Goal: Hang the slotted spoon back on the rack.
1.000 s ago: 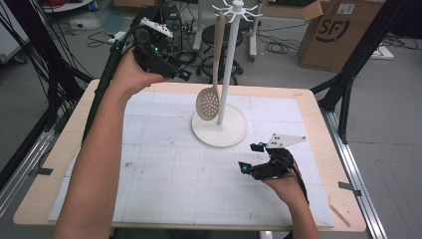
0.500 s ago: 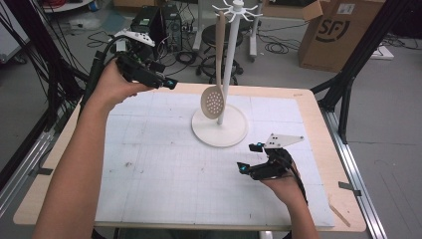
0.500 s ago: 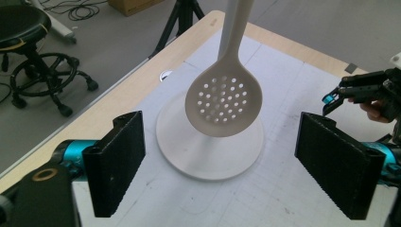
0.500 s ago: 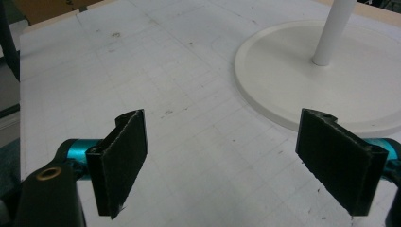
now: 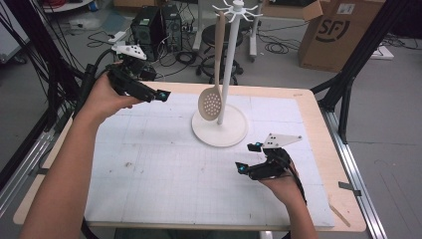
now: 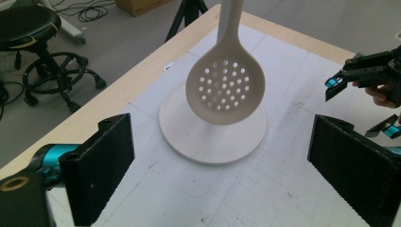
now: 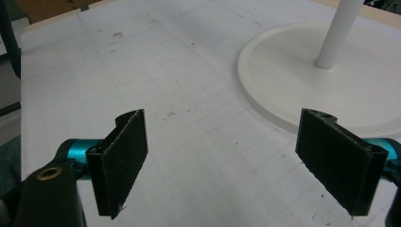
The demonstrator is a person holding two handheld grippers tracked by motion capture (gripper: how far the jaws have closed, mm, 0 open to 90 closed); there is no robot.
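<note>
Landmark: white stand [image 5: 219,130], round base on the white mat [image 5: 149,189], pole rising from its middle.

Slotted spoon [image 5: 211,103] is hanging from a hook at the stand's top, its perforated bowl dangling just above the base, left of the pole. In the left gripper view the spoon [image 6: 224,91] is hanging free, well ahead of the jaws.

Left gripper [image 5: 158,94] is sitting well left of the stand, farther from the spoon than a second ago; its jaws have just been opening and are standing wide with nothing between them.

Right gripper [image 5: 248,158] is resting on the mat just right of and nearer than the base, unmoved since the earlier frames, jaws spread wide and empty.
</note>
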